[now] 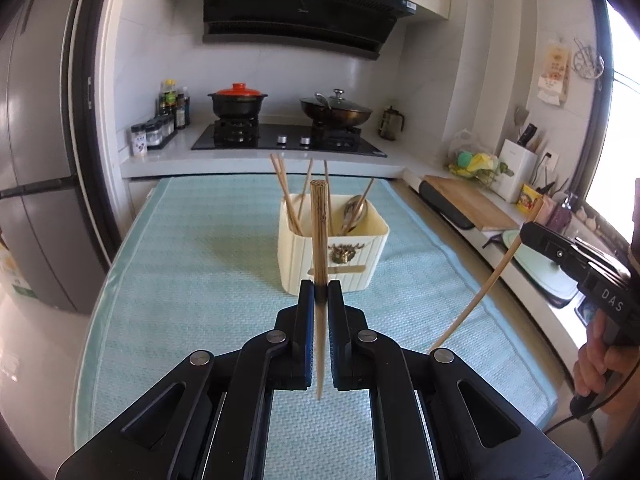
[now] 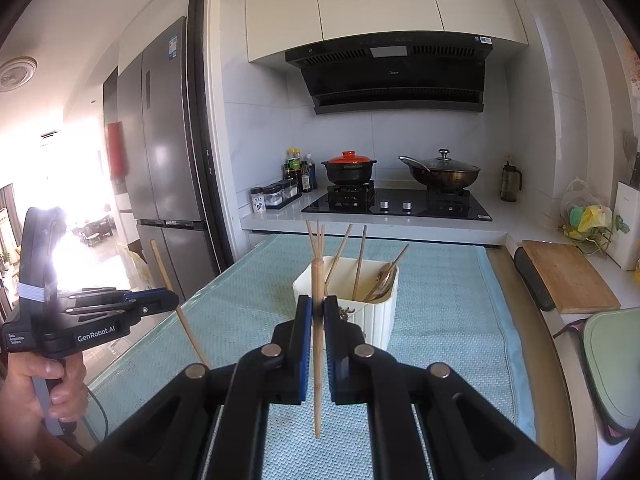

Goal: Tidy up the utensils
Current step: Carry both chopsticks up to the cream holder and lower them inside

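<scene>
My left tool (image 1: 320, 294) grips one wooden chopstick (image 1: 319, 240) upright; my right tool (image 2: 317, 308) grips another chopstick (image 2: 317, 344), both near the cream holder (image 1: 352, 248) on the bench (image 1: 192, 280).

A cream ribbed holder (image 1: 334, 258) stood on the light-blue mat, with several wooden chopsticks (image 1: 286, 196) and a metal spoon (image 1: 352, 210) leaning inside. Two more wooden chopsticks (image 1: 319, 240) (image 2: 317, 332) were held upright before it.
</scene>
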`<state>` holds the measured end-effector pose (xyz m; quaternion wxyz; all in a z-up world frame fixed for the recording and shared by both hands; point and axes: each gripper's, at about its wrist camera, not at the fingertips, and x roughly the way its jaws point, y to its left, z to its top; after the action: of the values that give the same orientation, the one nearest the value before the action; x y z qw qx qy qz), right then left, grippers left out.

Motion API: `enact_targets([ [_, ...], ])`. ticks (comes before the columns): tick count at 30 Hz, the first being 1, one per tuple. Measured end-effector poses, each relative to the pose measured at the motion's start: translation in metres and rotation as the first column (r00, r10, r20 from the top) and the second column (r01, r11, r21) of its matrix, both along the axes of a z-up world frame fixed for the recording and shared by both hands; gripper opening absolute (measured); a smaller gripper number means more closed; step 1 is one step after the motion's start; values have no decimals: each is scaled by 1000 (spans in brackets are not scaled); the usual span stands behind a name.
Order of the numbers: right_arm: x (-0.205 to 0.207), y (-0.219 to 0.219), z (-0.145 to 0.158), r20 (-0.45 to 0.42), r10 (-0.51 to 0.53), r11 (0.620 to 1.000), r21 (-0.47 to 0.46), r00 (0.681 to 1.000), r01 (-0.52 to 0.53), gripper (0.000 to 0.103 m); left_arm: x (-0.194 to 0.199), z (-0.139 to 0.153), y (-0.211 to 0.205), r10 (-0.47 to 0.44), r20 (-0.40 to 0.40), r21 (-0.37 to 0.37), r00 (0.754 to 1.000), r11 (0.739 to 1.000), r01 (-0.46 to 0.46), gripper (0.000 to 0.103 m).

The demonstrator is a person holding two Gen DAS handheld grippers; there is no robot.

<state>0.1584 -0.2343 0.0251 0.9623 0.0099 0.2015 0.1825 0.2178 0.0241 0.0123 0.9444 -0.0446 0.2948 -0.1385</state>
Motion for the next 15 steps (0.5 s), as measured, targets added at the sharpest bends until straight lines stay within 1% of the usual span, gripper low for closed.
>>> enact_targets([
  [3,6,-4,4,-2,-4,1000,3,1000,4,6,8,12,11,-8,4,-42,1000,999,8,4],
  [7,25,-7,22,14,-6,1000,0,1000,6,6,30,42,20,-14,39,-93,999,996,17,4],
  [11,56,-5,50,72,-12,1000,-10,997,13,6,63,77,17,4,115,-91,993,996,6,4],
  [15,98,-1,75,118,-34,999,14,992,32,6,107,100,4,5,154,-99,988,995,10,4],
])
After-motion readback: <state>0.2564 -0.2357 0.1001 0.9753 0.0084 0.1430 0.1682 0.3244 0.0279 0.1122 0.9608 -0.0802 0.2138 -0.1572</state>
